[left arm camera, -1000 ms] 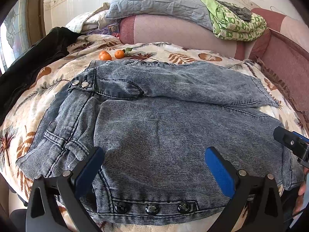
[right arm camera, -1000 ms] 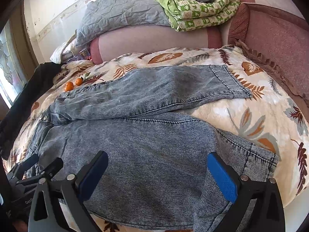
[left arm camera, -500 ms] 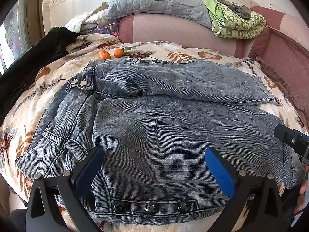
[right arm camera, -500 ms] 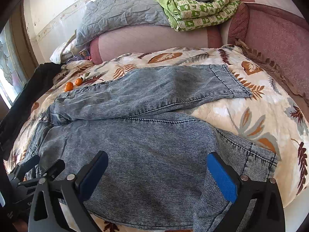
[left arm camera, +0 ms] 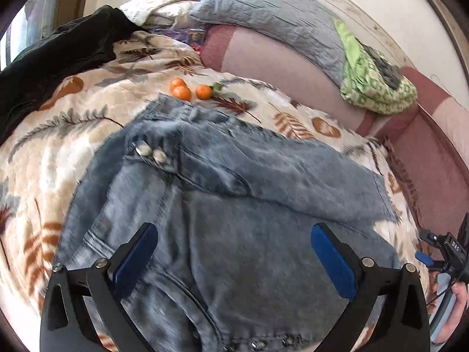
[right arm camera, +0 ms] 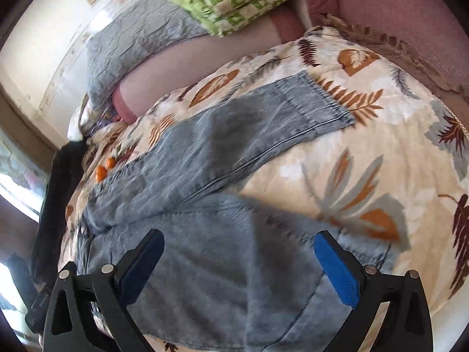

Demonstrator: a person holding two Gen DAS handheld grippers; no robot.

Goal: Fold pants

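Note:
Faded blue denim pants (left arm camera: 234,193) lie spread on the leaf-print bedspread (left arm camera: 73,135), waist to the left with metal buttons (left arm camera: 152,154), one leg laid across the other. My left gripper (left arm camera: 234,261) is open and empty above the waist end. My right gripper (right arm camera: 237,267) is open and empty above the near leg (right arm camera: 228,264); the far leg's hem (right arm camera: 316,99) reaches toward the pink cushions. The right gripper shows at the edge of the left wrist view (left arm camera: 439,249).
Three oranges (left arm camera: 187,89) lie just beyond the waistband. A black garment (left arm camera: 52,58) lies at the left. Pink bolsters (left arm camera: 278,67), a grey quilted pillow (left arm camera: 272,14) and a green blanket (left arm camera: 375,88) line the back. The bed's near edge is below the grippers.
Both grippers have tilted and shifted; the left view swung left and rolled, the right view rolled and moved closer over the leg. Both stay open. The pants have not moved.

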